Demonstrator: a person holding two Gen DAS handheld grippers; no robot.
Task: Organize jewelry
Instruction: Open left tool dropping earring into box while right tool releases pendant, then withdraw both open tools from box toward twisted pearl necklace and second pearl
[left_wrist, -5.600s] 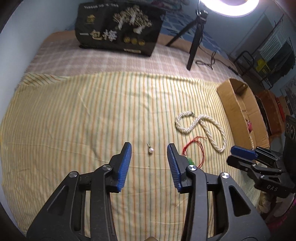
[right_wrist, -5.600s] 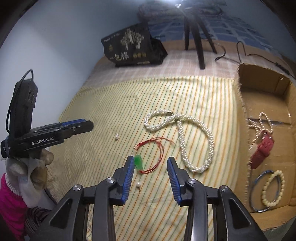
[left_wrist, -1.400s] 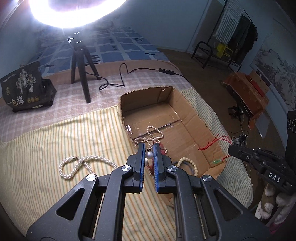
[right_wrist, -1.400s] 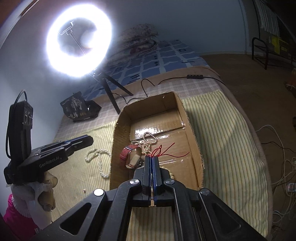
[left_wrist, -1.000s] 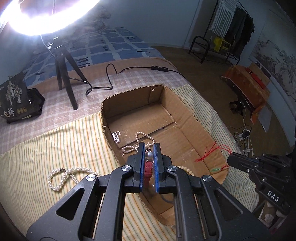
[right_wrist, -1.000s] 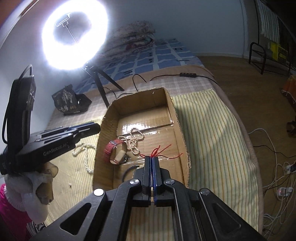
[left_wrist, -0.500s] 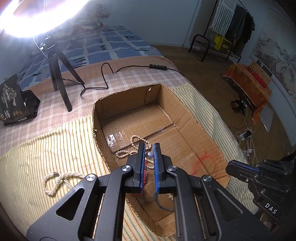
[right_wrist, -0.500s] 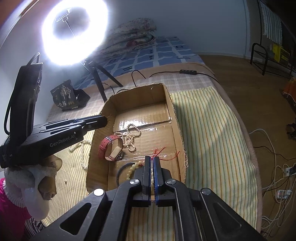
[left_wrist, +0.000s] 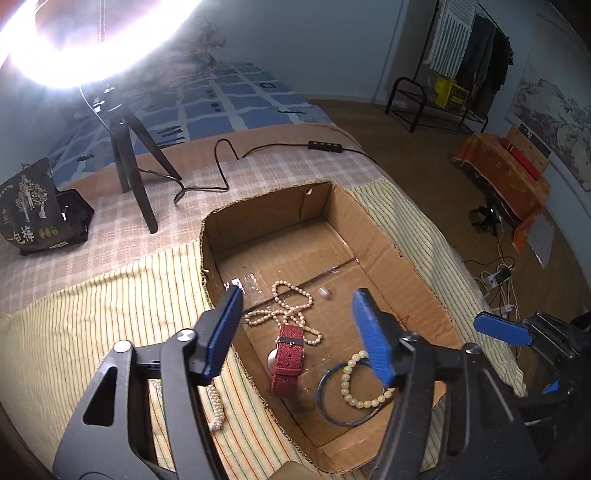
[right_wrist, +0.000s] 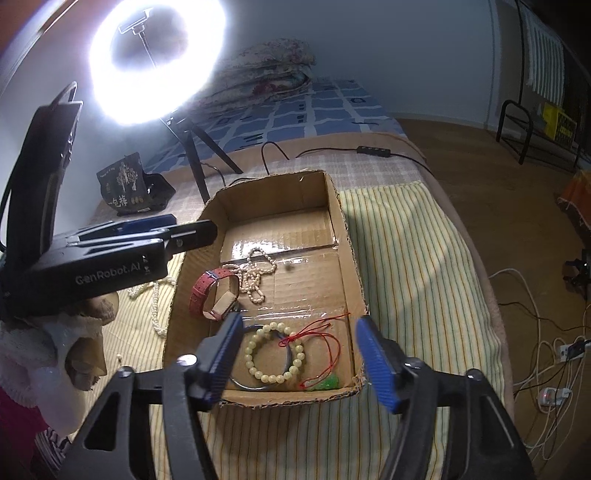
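Observation:
An open cardboard box (left_wrist: 373, 236) (right_wrist: 288, 398) lies on the striped cloth. My left gripper (left_wrist: 295, 298) hangs over it, jaws opening, nothing between them. A pearl stud (left_wrist: 325, 291) (right_wrist: 290, 266) lies loose on the box floor beyond it. My right gripper (right_wrist: 300, 324) is over the box's near end, jaws opening too and empty. Below it lies the red cord with green pendant (right_wrist: 322, 384). Also in the box: a pearl strand (left_wrist: 291, 306), a red watch (left_wrist: 288, 358), a bead bracelet (right_wrist: 275, 354) on a blue bangle (left_wrist: 325, 402). A long pearl necklace (left_wrist: 216, 406) stays on the cloth.
A ring light (right_wrist: 155, 55) on a tripod (left_wrist: 136, 184) stands behind the box, with a black bag (left_wrist: 37, 218) to its left and a cable (left_wrist: 325, 146) across the bed. One small pearl (right_wrist: 119, 357) lies on the cloth. The bed edge drops to the floor at right.
Both grippers have gone from shut to wide open. The pearl stud has left the left gripper and the red cord has left the right one; both now lie in the box.

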